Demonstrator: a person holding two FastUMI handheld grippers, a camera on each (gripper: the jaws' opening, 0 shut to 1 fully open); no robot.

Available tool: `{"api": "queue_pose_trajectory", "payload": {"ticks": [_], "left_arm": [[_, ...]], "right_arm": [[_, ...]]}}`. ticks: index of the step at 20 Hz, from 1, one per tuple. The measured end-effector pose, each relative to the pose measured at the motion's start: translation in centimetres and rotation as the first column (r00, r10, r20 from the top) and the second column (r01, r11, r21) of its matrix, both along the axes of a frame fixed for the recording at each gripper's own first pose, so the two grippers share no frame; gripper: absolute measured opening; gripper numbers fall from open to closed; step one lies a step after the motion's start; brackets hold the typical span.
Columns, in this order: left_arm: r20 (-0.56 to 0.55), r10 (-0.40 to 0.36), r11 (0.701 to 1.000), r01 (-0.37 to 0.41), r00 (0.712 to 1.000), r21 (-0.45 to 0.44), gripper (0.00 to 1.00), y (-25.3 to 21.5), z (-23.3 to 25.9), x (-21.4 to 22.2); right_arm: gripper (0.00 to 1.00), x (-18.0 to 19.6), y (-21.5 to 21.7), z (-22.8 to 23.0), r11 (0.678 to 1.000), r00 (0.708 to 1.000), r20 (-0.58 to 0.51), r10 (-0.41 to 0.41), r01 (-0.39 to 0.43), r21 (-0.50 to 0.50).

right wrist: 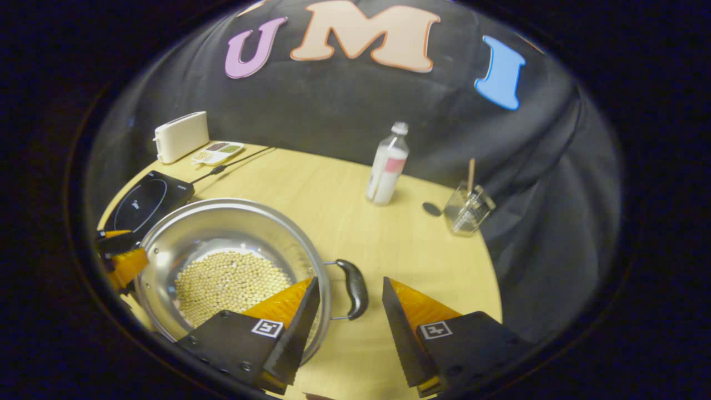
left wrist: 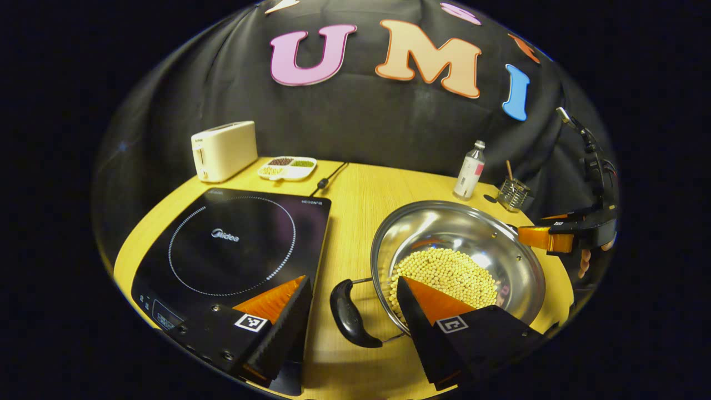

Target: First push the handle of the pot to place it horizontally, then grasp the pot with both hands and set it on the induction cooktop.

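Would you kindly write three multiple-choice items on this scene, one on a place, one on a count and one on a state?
1. Where does the pot stand?
A. on the induction cooktop
B. on the table beside the induction cooktop
C. on top of the toaster

2. How many black handles does the pot have?
A. two
B. one
C. three

3. How do the left gripper's jaws stand?
A. closed on the bottle
B. clamped on the pot rim
C. apart around a pot handle

Answers: 1 B, the induction cooktop lies bare on the table. 2 A, each view shows its own handle. 3 C, the left gripper straddles the handle, gripping nothing.
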State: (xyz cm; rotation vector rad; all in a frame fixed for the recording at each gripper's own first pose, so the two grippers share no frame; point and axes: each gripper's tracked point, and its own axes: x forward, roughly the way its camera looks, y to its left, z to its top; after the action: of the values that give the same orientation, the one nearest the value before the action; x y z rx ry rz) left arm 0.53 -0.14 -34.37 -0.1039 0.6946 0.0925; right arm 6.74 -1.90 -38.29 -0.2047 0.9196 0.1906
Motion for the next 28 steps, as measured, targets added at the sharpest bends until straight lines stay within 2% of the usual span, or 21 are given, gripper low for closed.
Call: {"api": "queue_pose_trajectory", "payload": {"ticks": [2, 3, 5, 7, 8, 9, 10, 11, 12, 14, 18, 19, 22, 27, 28], "left_arm": [[-0.006, 0.003, 0.998, -0.002, 1.000, 0.063, 0.93, 0.8, -0.1, 0.8], [-0.020, -0.001, 0.997, 0.002, 1.000, 0.075, 0.89, 0.5, -0.2, 1.1], [-0.046, -0.006, 0.993, 0.011, 0.999, 0.121, 0.90, 0.5, -0.5, 1.0], [-0.072, -0.011, 0.996, 0.017, 0.997, 0.091, 0.89, -0.8, -1.2, 1.3], [-0.111, 0.021, 0.995, -0.009, 0.994, 0.104, 0.82, -0.5, -2.2, 0.8], [-0.134, 0.046, 0.994, -0.032, 0.990, 0.107, 0.82, -0.2, -2.5, 0.5], [-0.115, 0.054, 0.993, -0.041, 0.992, 0.109, 0.76, -0.1, -2.2, 0.8], [-0.097, 0.067, 0.993, -0.056, 0.993, 0.108, 0.77, 0.1, -2.1, 1.3], [-0.116, 0.079, 0.992, -0.066, 0.990, 0.106, 0.70, 0.0, -2.3, 1.1], [-0.115, 0.068, 0.993, -0.056, 0.991, 0.105, 0.70, -0.1, -2.2, 1.6], [-0.147, 0.007, 0.995, 0.007, 0.989, 0.101, 0.63, -0.8, -2.3, 2.6], [-0.150, -0.012, 0.996, 0.025, 0.989, 0.084, 0.63, -0.8, -2.3, 3.3], [-0.196, -0.048, 0.999, 0.052, 0.979, 0.016, 0.61, -1.0, -2.4, 4.0], [-0.182, -0.120, 0.992, 0.125, 0.976, 0.020, 0.60, -1.3, -2.4, 5.2], [-0.174, -0.134, 0.990, 0.139, 0.976, 0.015, 0.59, -1.5, -2.2, 5.4]], "right_arm": [[0.79, 1.2, -0.1, -1.8, 1.000, 0.999, -0.046, -0.021, 0.022, 0.016], [0.78, 1.6, -0.3, -2.3, 1.000, 0.998, -0.055, -0.005, 0.006, 0.015], [0.77, 2.0, 0.1, -2.9, 1.000, 0.997, -0.073, 0.009, -0.007, 0.028], [0.79, 2.4, 0.6, -2.8, 0.998, 0.997, -0.052, 0.061, -0.060, 0.023], [0.74, 2.2, 0.6, -2.7, 0.998, 0.997, -0.045, 0.070, -0.069, 0.011], [0.69, 2.4, 0.6, -3.0, 0.997, 0.996, -0.039, 0.079, -0.079, -0.003], [0.67, 2.4, 0.4, -2.9, 0.997, 0.996, -0.037, 0.077, -0.077, -0.010], [0.67, 2.0, 0.3, -2.9, 0.998, 0.997, -0.045, 0.061, -0.062, -0.006], [0.65, 1.9, 0.3, -2.8, 0.998, 0.997, -0.048, 0.055, -0.055, -0.001], [0.62, 1.7, -0.1, -2.6, 0.998, 0.997, -0.049, 0.055, -0.055, -0.013], [0.55, 1.3, -1.5, -2.5, 0.999, 0.998, -0.043, -0.053, 0.053, 0.010], [0.53, 0.8, -1.7, -2.5, 0.996, 0.995, -0.045, -0.089, 0.090, 0.010], [0.50, -0.1, -2.4, -2.1, 0.992, 0.992, -0.026, -0.127, 0.127, -0.017], [0.49, -0.9, -3.2, -1.8, 0.968, 0.970, -0.036, -0.241, 0.243, 0.064], [0.43, -1.1, -3.4, -1.5, 0.961, 0.963, -0.036, -0.266, 0.268, 0.075]]}}
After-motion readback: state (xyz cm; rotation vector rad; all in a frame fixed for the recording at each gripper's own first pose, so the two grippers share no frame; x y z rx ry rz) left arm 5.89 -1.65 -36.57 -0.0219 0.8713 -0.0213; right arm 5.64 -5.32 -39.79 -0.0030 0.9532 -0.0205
